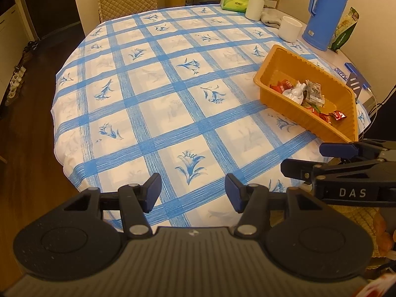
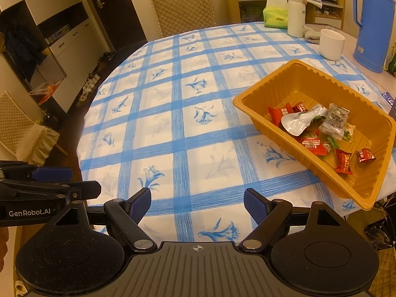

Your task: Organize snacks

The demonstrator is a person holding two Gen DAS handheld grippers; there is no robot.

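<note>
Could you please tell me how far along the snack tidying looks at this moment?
Done, apparently: the wrapped snacks all lie inside the orange plastic tray, and none shows loose on the blue-checked tablecloth. In hand: nothing; the left tool and right tool are both open and empty above the near table edge. Left: seemingly nothing, unless the green packet behind the blue flask belongs too.

Left gripper (image 1: 193, 193) hangs open over the tablecloth (image 1: 153, 94); snacks (image 1: 304, 94) fill the orange tray (image 1: 277, 84).
</note>
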